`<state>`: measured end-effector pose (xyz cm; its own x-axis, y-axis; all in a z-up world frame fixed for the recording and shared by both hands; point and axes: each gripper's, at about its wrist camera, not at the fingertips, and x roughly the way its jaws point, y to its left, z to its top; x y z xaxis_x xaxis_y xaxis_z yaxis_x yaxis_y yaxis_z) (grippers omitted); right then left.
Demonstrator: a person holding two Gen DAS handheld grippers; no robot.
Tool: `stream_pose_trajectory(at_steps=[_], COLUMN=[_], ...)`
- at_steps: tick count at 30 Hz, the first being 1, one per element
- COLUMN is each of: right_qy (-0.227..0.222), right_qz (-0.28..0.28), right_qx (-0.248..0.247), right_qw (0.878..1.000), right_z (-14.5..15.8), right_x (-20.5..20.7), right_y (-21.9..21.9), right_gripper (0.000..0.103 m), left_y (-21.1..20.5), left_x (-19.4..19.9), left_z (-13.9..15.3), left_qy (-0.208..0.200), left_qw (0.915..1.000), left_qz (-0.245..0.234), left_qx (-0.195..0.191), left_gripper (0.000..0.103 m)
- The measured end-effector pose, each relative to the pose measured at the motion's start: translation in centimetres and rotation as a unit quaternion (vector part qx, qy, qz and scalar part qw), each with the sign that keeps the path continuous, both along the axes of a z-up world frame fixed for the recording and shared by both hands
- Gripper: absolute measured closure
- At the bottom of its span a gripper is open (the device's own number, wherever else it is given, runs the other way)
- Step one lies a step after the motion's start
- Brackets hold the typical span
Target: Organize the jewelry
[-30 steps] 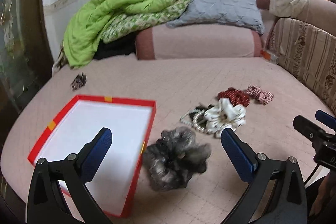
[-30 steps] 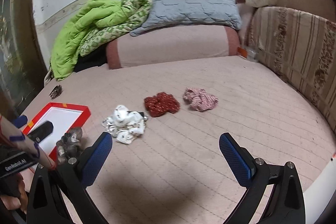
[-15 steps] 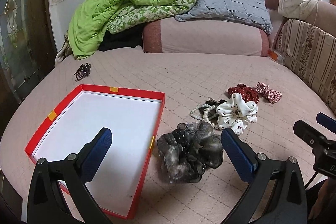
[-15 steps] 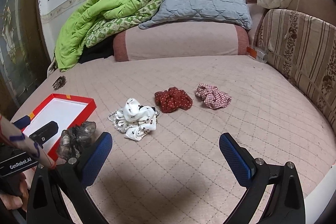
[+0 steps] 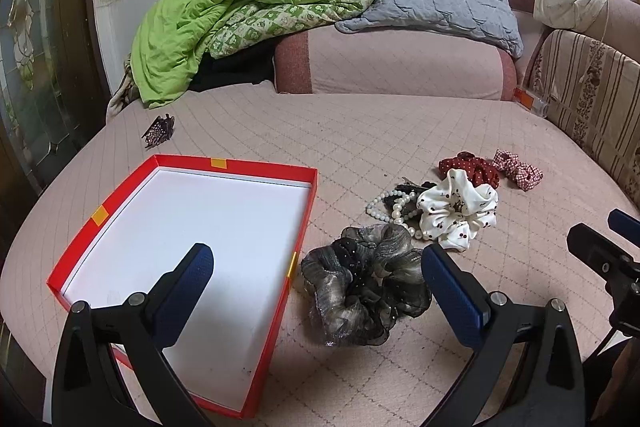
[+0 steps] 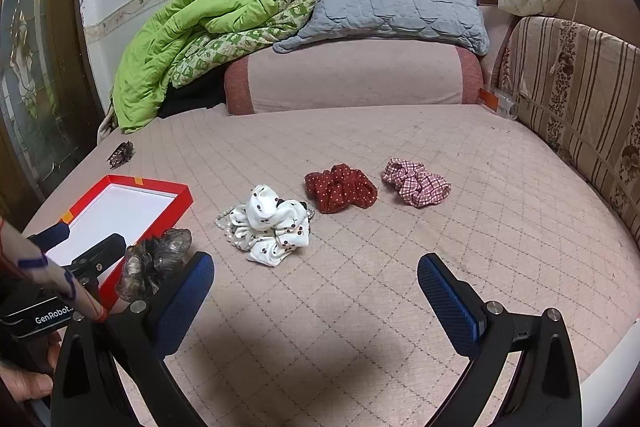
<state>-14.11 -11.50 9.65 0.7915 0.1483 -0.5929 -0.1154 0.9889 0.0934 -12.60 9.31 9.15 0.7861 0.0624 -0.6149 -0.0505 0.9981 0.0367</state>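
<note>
Left gripper [image 5: 318, 269]: jaws wide apart, empty, above grey scrunchie [image 5: 366, 281] just beside red tray [image 5: 236, 167], tray at 9 o'clock. Right gripper [image 6: 316, 277]: jaws spread, empty. White scrunchie [image 6: 274, 223] on pearl necklace [image 5: 386, 205] at 12 o'clock; red scrunchie [image 6: 340, 187], checked scrunchie [image 6: 416, 183] at 1 o'clock.

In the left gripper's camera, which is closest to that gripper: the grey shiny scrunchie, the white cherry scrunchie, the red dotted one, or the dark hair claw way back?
1. Grey scrunchie: right between the left gripper's open fingers, beside the red box.
2. White cherry scrunchie: a bit farther, to the right, next to the pearls.
3. Red dotted scrunchie: just behind the white one.
4. Hair claw: farthest, back left, beyond the box.
</note>
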Motion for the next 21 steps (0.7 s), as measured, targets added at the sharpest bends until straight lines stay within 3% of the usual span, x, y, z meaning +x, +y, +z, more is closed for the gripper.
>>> stream_pose_trajectory(at_steps=[21], right_qy=[0.015], right_qz=[0.009], right_qx=[-0.005], right_qw=[1.000], right_z=[-1.0], right_x=[1.2], right_y=[0.4], right_gripper=[0.000], left_y=[0.6], left_x=[1.1], left_z=[-1.3], left_qy=[0.021], left_qw=[0.9998], left_qz=[0.002], left_qx=[-0.006], left_gripper=[0.000])
